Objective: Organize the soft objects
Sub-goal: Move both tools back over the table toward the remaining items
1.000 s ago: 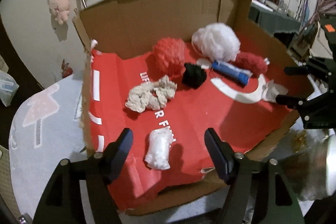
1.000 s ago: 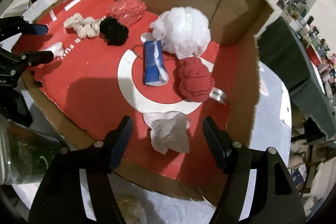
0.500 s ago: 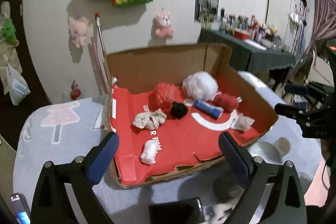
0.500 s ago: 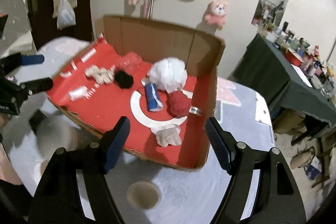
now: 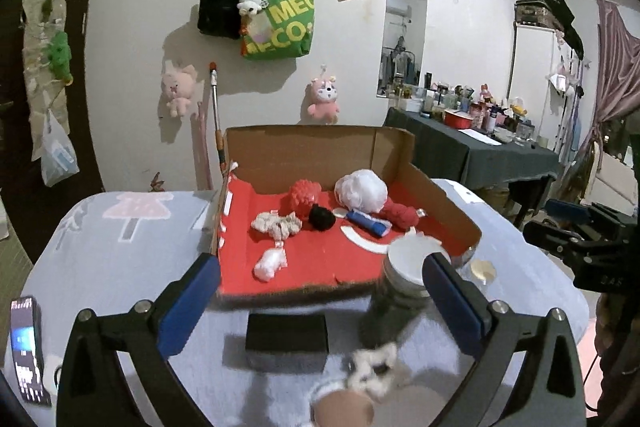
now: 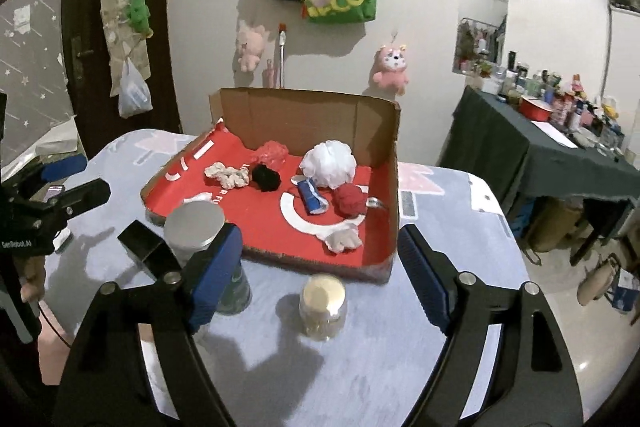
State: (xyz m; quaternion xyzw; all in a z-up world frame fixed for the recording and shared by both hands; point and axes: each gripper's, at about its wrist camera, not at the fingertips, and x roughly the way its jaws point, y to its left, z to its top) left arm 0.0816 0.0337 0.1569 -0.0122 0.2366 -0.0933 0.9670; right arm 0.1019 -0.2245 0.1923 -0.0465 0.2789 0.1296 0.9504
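Note:
A cardboard box with a red lining holds the soft things: a white puff, a red mesh puff, a black ball, a cream scrunchie, a blue roll, a red yarn ball, a small white bundle and a crumpled white cloth. My left gripper hangs back from the box's near edge, its jaws opening and nothing between them. My right gripper hovers off the box's near right side, jaws also opening and empty.
On the grey tablecloth in front of the box stand a silver-lidded jar, a small pale-lidded jar and a black box. A phone lies at the near left. A white scrunchie shows low down, blurred.
Both grippers have pulled back and up from the box and their jaws have widened. The small white bundle and the crumpled cloth stay lying inside. The jars and black box have come into view.

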